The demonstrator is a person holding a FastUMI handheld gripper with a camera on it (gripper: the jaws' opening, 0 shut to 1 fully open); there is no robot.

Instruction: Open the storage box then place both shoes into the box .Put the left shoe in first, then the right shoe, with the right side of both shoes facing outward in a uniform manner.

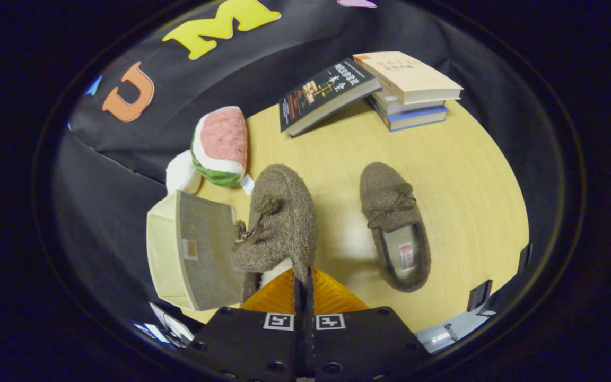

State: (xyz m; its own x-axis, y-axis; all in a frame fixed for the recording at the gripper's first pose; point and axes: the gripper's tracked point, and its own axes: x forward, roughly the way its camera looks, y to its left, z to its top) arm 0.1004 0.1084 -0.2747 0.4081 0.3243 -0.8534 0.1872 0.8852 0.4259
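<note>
A pale cream fabric storage box (191, 249) with a grey woven panel sits at the left of a light wooden table (459, 175), its lid or flap tipped toward the camera; its lower corner is cut off behind the gripper body, and whether the box is open cannot be told for sure. Just behind it lies a soft plush watermelon slice (220, 140) — pink top, white band, green rind — partly covering a small white plush shape (183, 172) that is hard to identify.

Next comes a fuzzy brown boucle slipper (281, 220) with a pompom and a small bow, lifted and tilted beside the box. The gripper (303, 281) has its 2 fingers pressed together on the slipper's heel rim, pinching it; the shoe's heel end is hidden by the fingers, and its toe points away beyond them.

To the right, well apart, a second matching brown slipper (395, 228) lies flat on the table, its pale lining and a small label showing.

Beyond both shoes, a dark-covered book (324, 93) leans against a stack of 3 books (409, 90) — a tan one on top, a blue one at the bottom. The cover text is too small to read.
</note>
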